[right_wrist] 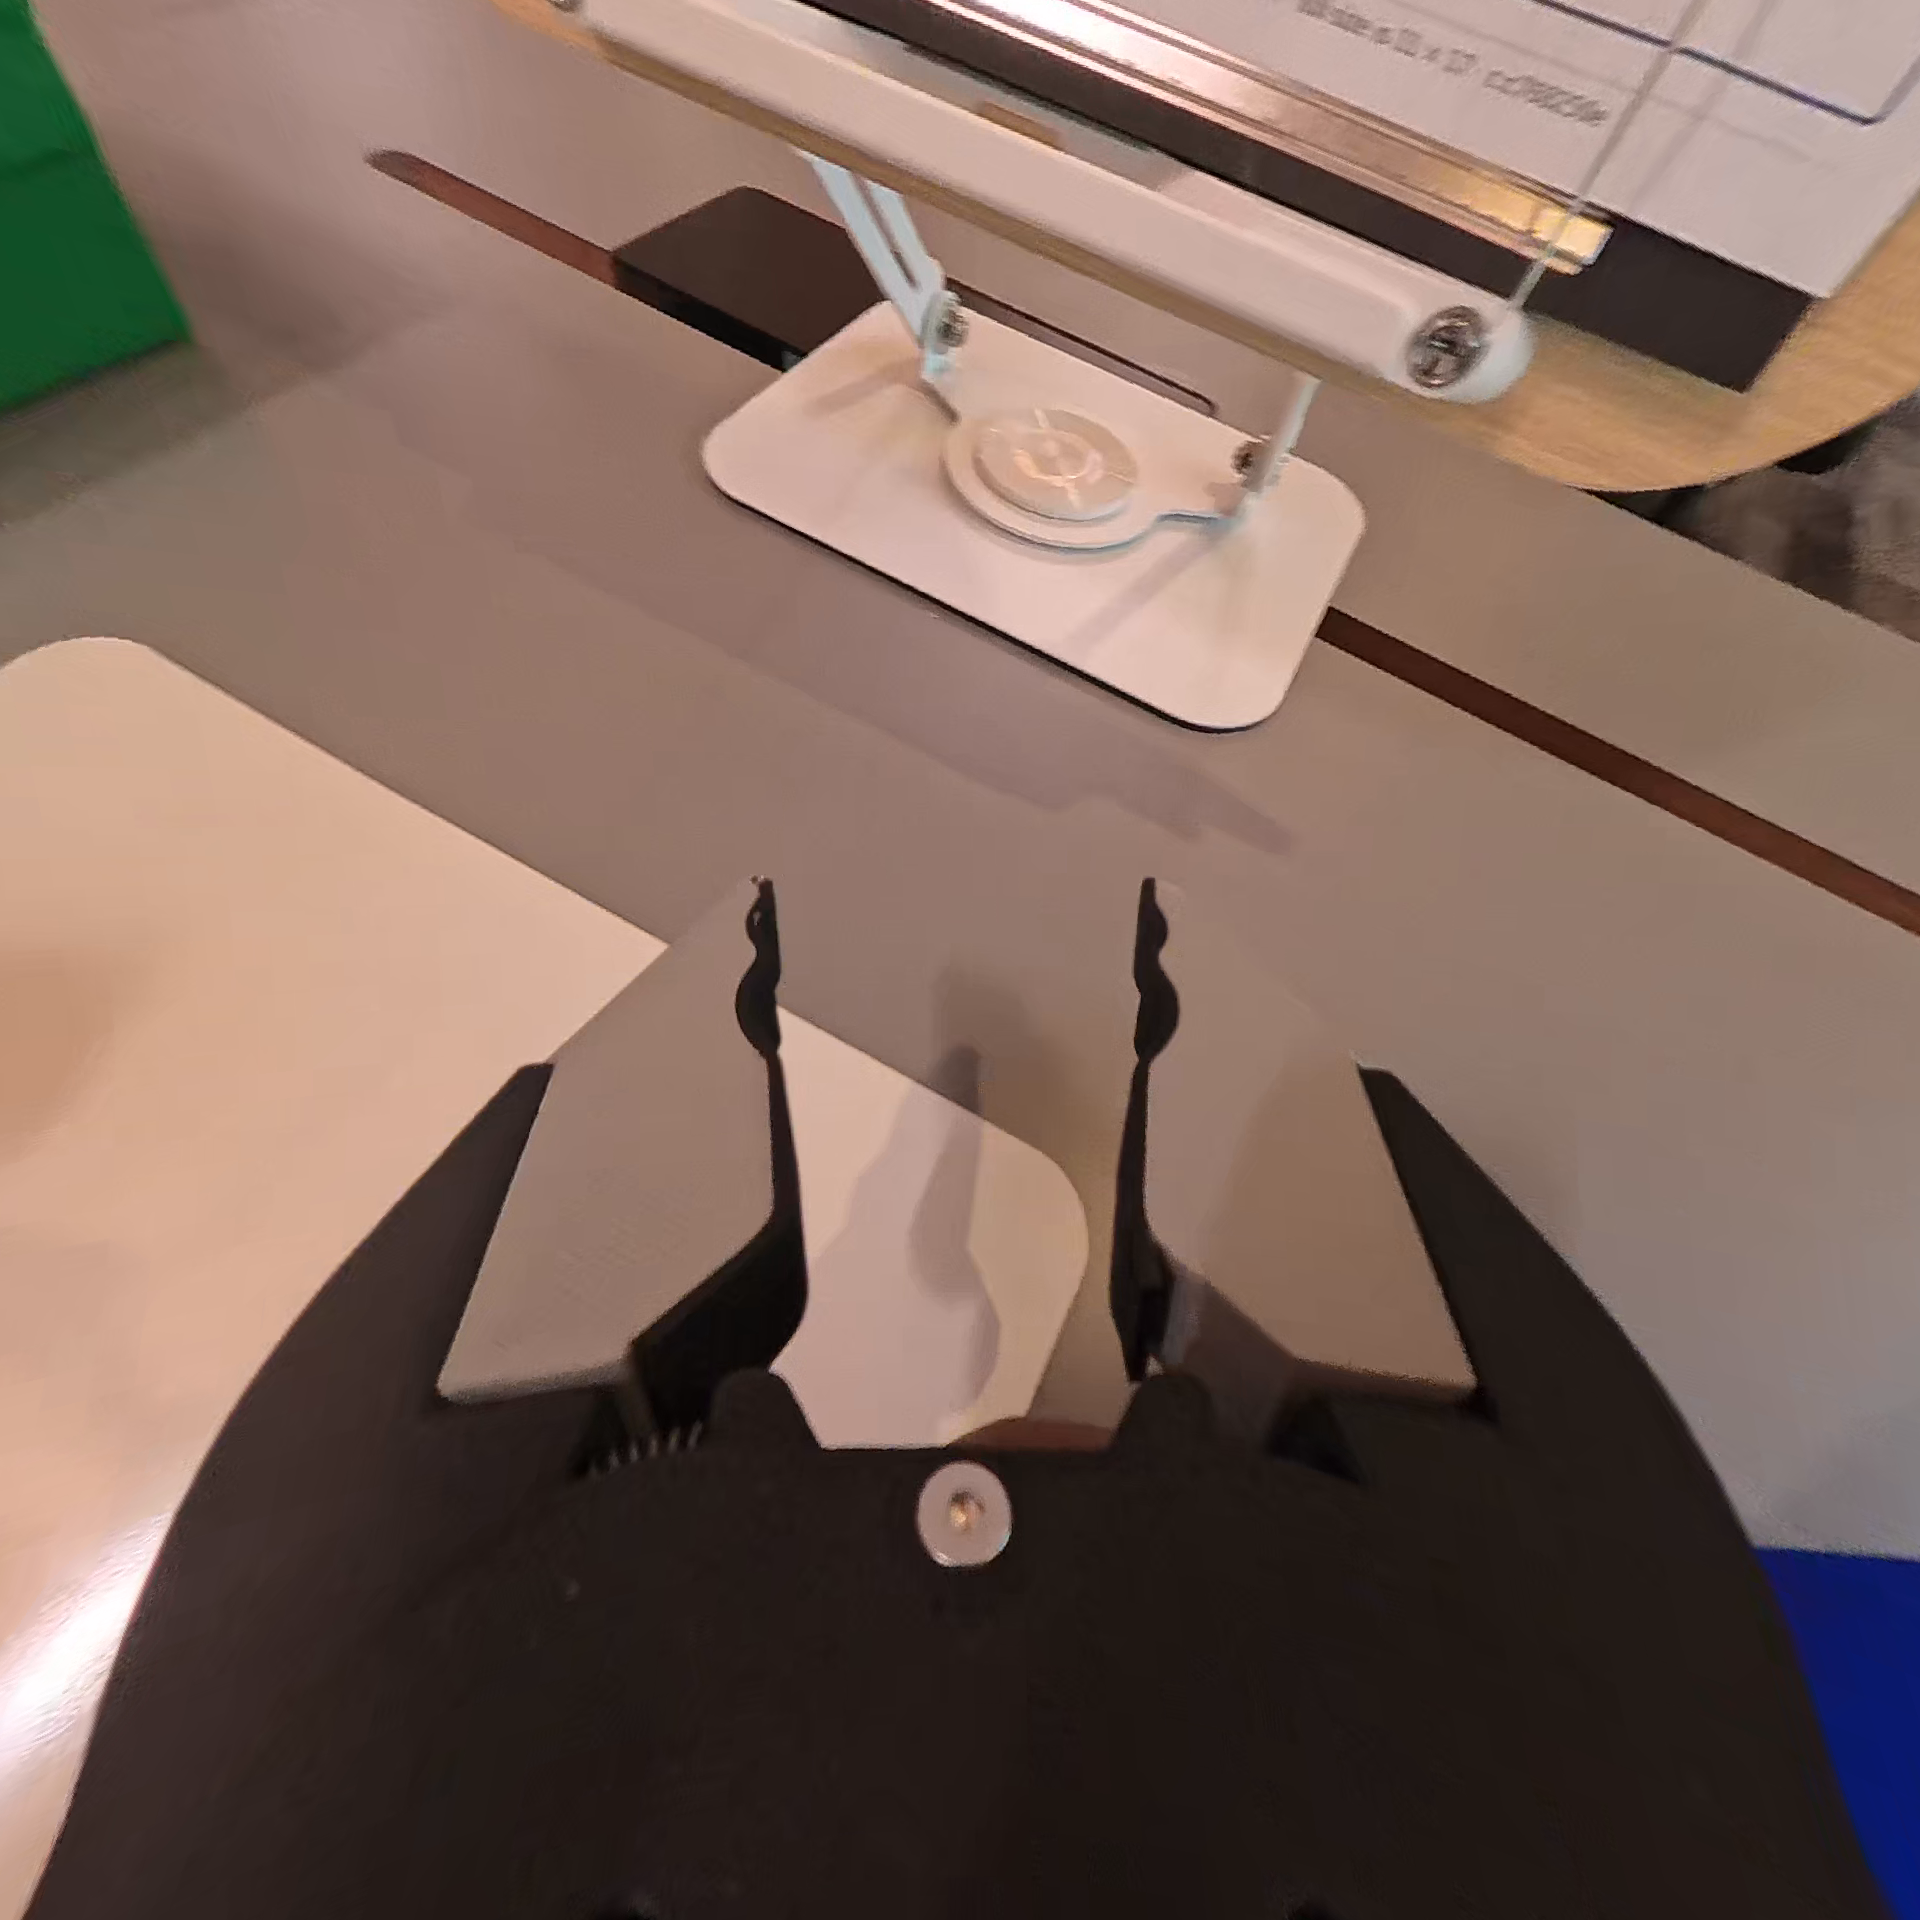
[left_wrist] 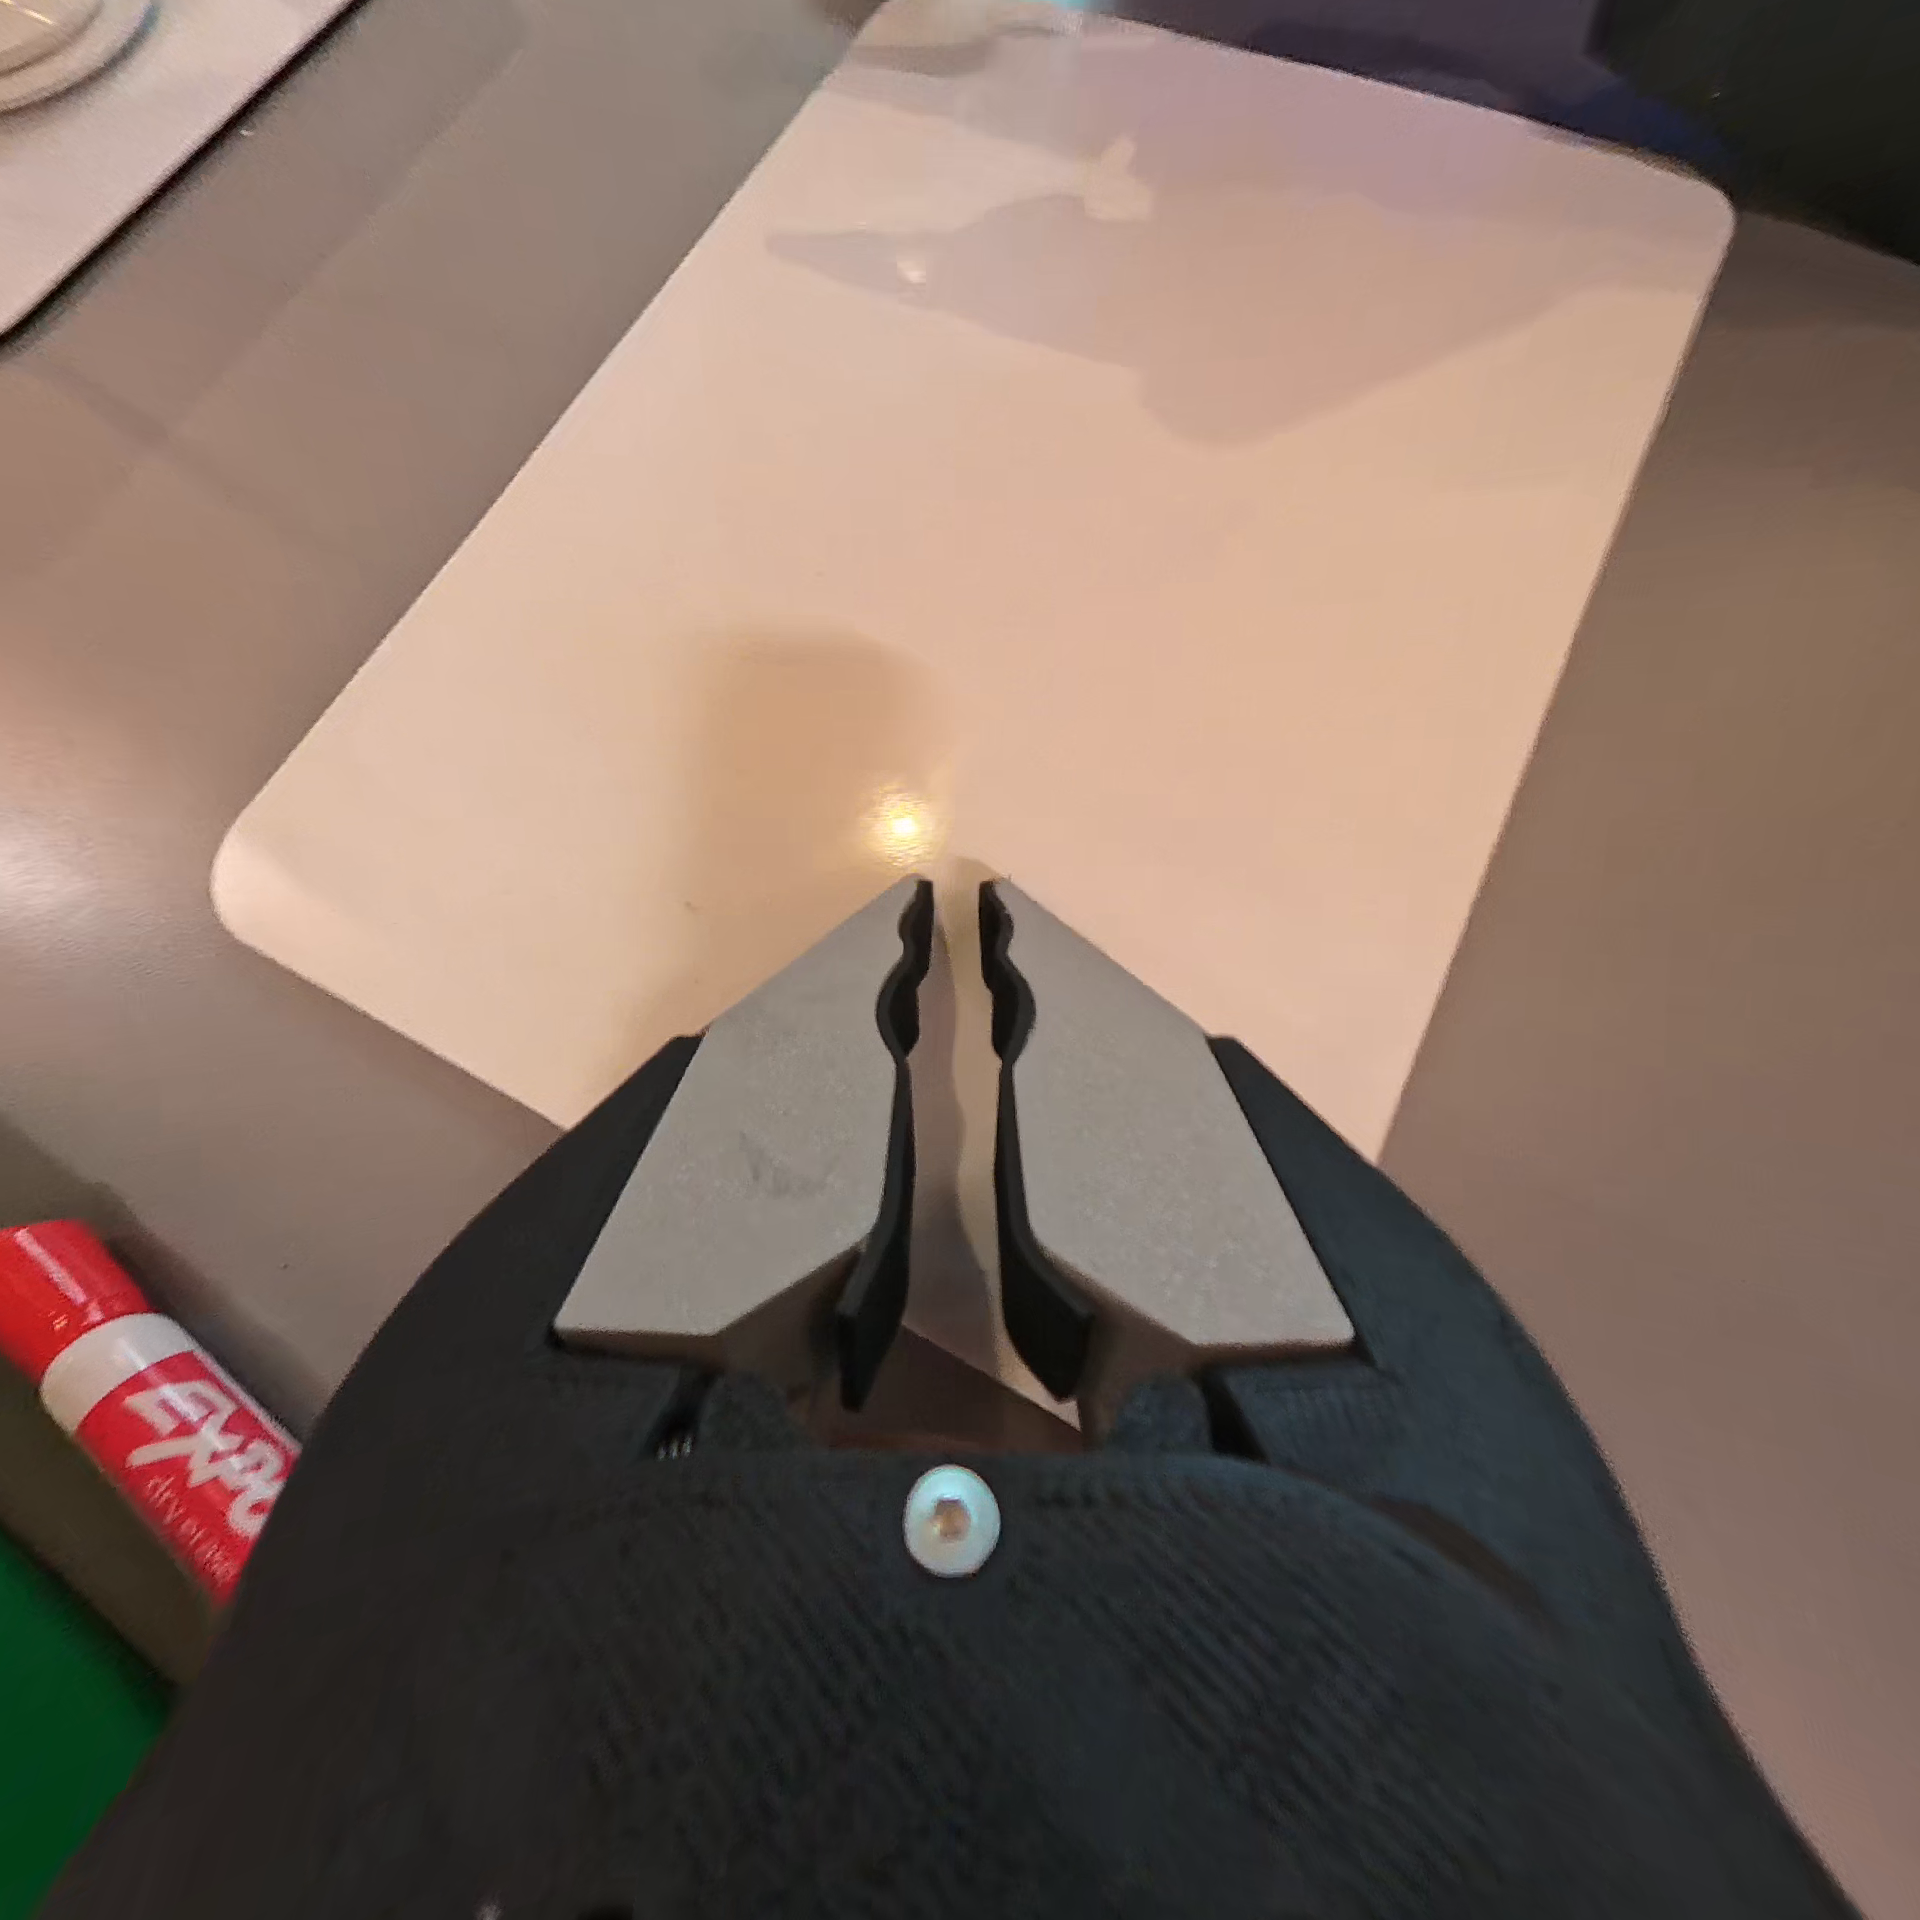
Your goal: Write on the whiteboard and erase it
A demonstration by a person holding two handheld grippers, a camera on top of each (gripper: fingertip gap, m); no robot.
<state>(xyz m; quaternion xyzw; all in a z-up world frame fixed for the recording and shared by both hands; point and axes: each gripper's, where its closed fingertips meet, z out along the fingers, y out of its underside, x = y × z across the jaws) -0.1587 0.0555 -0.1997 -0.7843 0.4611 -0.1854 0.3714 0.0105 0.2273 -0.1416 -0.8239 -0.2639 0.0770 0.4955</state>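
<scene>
- The whiteboard [left_wrist: 1018, 582] lies flat on the grey table [left_wrist: 260, 520]. It looks blank, thin, stiff and slippery.
- The left gripper [left_wrist: 956, 891] hovers over its near part, almost closed and holding nothing.
- The right gripper [right_wrist: 954, 894] is wide and empty, by the board's right corner.
- The red marker [left_wrist: 135, 1392] lies near left. It looks light and smooth, so grab its middle.
- A white stand [right_wrist: 1039, 520] sits far off; the table between is open.
</scene>
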